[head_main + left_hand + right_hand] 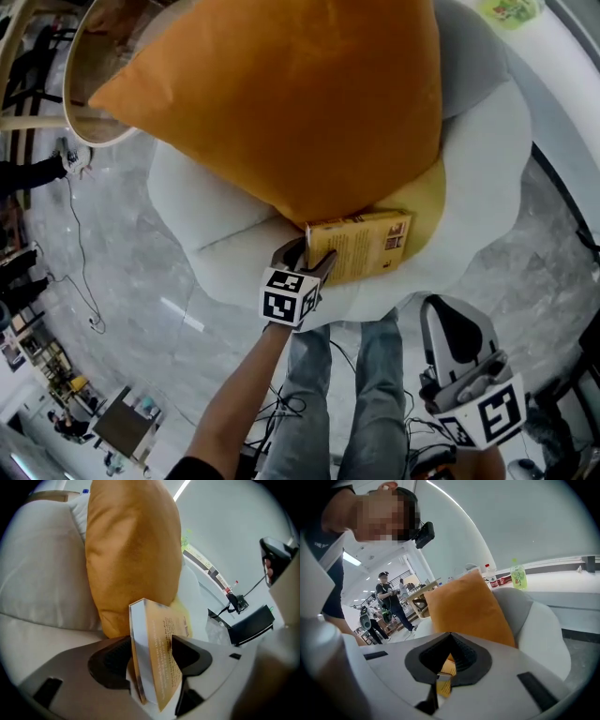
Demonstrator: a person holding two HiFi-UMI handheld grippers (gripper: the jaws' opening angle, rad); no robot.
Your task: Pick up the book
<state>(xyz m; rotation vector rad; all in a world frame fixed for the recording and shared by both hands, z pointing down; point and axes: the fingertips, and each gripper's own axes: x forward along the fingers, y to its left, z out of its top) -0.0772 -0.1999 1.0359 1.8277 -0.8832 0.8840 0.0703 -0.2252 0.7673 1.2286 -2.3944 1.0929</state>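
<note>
A yellow-covered book (361, 246) lies on the front of a white lounge chair's seat (478, 187), its far edge tucked under a big orange pillow (300, 94). My left gripper (309, 258) is at the book's left end with its jaws standing wide, one on each cover. In the left gripper view the book (157, 653) stands between the pads, with the pillow (131, 559) behind it. My right gripper (448, 323) hangs lower right, off the chair's front, with its tips together and nothing held. In its own view the right gripper (450, 637) faces the pillow (468, 606).
A yellow seat pad (427, 202) lies under the book. My legs in jeans (375, 403) stand before the chair, over floor cables. A round wooden table (84, 84) is upper left. Bottles (518, 576) stand on a ledge behind; a person (389, 599) stands far off.
</note>
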